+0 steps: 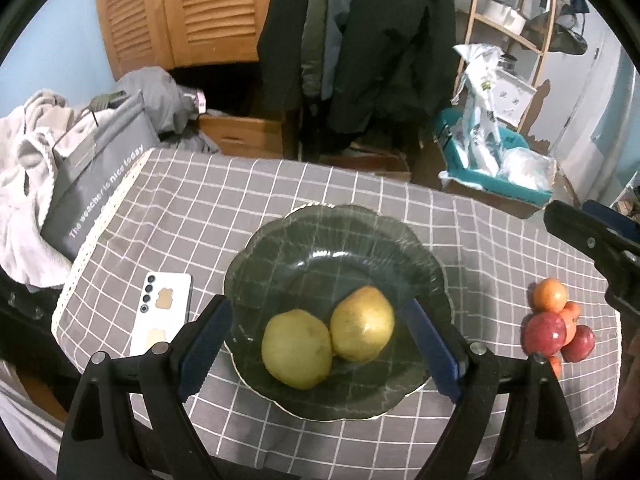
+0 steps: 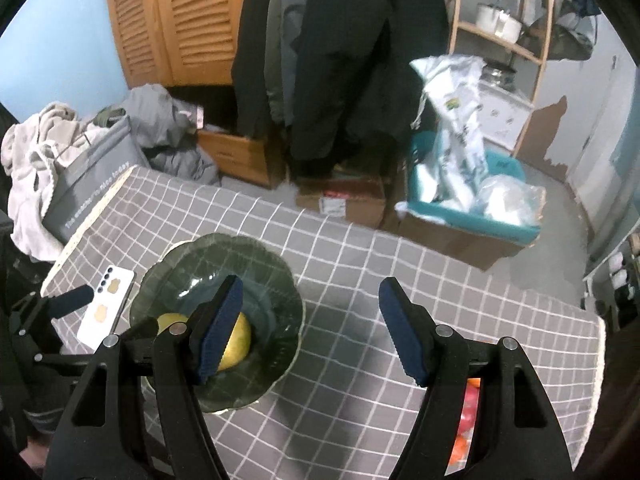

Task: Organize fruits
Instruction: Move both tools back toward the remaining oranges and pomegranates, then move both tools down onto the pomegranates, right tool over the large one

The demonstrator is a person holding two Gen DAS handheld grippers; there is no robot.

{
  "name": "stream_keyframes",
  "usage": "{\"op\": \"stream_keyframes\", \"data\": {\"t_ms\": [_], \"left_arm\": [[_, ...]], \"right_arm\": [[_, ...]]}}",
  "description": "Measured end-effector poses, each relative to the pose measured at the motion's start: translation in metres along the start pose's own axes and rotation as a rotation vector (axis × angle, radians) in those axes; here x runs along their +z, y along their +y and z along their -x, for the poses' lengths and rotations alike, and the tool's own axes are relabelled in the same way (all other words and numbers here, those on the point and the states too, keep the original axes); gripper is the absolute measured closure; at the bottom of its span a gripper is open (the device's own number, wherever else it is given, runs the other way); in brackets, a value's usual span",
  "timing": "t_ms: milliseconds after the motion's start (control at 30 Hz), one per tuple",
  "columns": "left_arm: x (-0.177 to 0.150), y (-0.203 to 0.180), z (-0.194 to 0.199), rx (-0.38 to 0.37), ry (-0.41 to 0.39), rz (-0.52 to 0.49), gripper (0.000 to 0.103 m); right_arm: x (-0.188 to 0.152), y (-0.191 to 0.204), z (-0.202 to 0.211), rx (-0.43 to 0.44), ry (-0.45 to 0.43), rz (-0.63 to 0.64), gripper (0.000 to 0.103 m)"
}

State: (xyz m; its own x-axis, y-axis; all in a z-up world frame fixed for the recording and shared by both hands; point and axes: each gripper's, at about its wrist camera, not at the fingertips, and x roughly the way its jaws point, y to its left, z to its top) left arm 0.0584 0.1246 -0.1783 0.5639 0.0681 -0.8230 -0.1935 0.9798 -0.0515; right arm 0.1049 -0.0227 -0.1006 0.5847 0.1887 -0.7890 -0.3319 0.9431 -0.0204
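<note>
A dark green scalloped plate (image 1: 340, 240) sits on the grey checked tablecloth and holds two yellow pears (image 1: 298, 348) (image 1: 362, 322) side by side. My left gripper (image 1: 316, 340) is open, its blue pads either side of the pears, above the plate's near part. A pile of red apples (image 1: 546, 332) and orange fruits (image 1: 551, 293) lies on the cloth to the right. My right gripper (image 2: 312, 328) is open and empty over bare cloth right of the plate (image 2: 256, 264). One pear (image 2: 238, 340) shows behind its left finger. The red and orange fruits (image 2: 468, 412) peek out under its right finger.
A white phone (image 1: 162, 312) lies left of the plate. A grey box with lettering (image 1: 92, 184) and clothes lie at the table's left edge. Beyond the far edge are coats, cardboard boxes and a teal basket (image 1: 500, 176).
</note>
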Motion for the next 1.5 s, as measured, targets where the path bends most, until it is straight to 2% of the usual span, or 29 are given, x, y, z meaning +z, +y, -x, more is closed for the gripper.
{"op": "stream_keyframes", "data": {"t_ms": [667, 1500], "left_arm": [[0.011, -0.058, 0.051, -0.061, -0.094, -0.090, 0.013], [0.005, -0.158, 0.073, -0.146, -0.110, -0.248, 0.013]], "right_arm": [[-0.023, -0.055, 0.078, -0.113, -0.104, -0.031, 0.031], [-0.069, -0.156, 0.137, -0.245, -0.153, -0.164, 0.031]]}}
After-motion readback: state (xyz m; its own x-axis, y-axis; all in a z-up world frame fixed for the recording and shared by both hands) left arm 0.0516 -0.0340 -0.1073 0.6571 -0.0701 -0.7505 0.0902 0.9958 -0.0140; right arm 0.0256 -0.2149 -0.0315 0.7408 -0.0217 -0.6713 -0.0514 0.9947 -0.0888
